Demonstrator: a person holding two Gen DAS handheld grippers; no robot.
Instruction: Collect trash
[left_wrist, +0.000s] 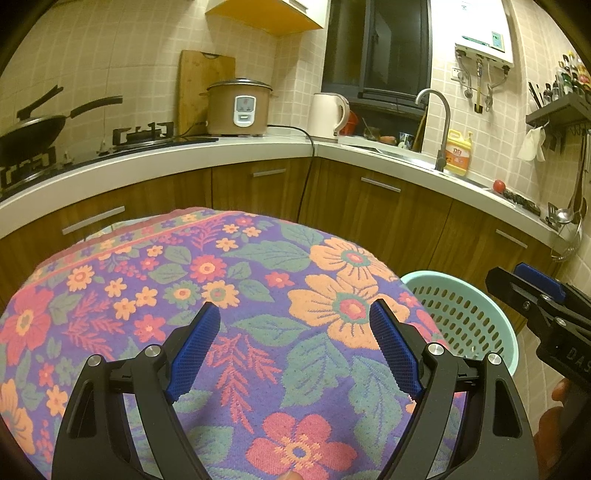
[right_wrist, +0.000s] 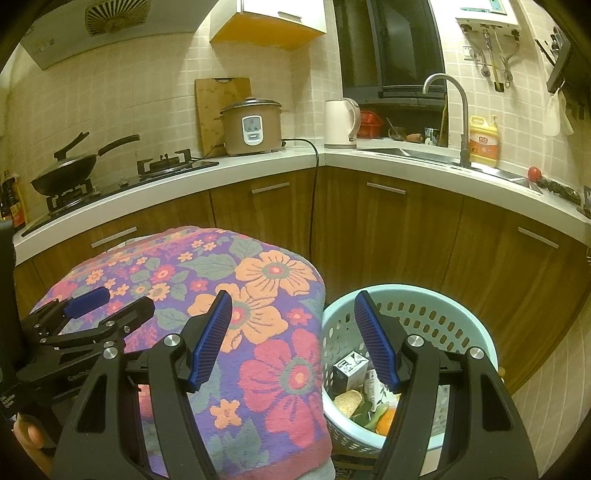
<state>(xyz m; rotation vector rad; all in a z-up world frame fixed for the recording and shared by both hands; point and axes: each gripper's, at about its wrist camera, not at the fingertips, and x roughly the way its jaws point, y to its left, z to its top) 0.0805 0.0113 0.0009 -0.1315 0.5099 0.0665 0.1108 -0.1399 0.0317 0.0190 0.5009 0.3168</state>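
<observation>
A pale green perforated basket (right_wrist: 458, 314) stands on the floor to the right of a table under a floral cloth (right_wrist: 258, 332). Inside it lie a small dark carton (right_wrist: 347, 369), a round bread piece (right_wrist: 349, 400), green scraps and an orange (right_wrist: 386, 421). My right gripper (right_wrist: 291, 306) hovers open over the cloth's right edge and the basket's rim, nothing between its fingers. My left gripper (left_wrist: 295, 314) is open above the floral cloth (left_wrist: 258, 295), also holding nothing. The basket (left_wrist: 465, 314) shows at the right in the left wrist view.
An L-shaped counter with wooden cabinets runs behind: a wok (right_wrist: 66, 173) on the stove, a rice cooker (right_wrist: 251, 127), a kettle (right_wrist: 341, 123), a sink tap (right_wrist: 458, 110), a yellow detergent bottle (right_wrist: 482, 142), a tomato (right_wrist: 533, 172). A power cord (right_wrist: 314, 206) hangs down the cabinets.
</observation>
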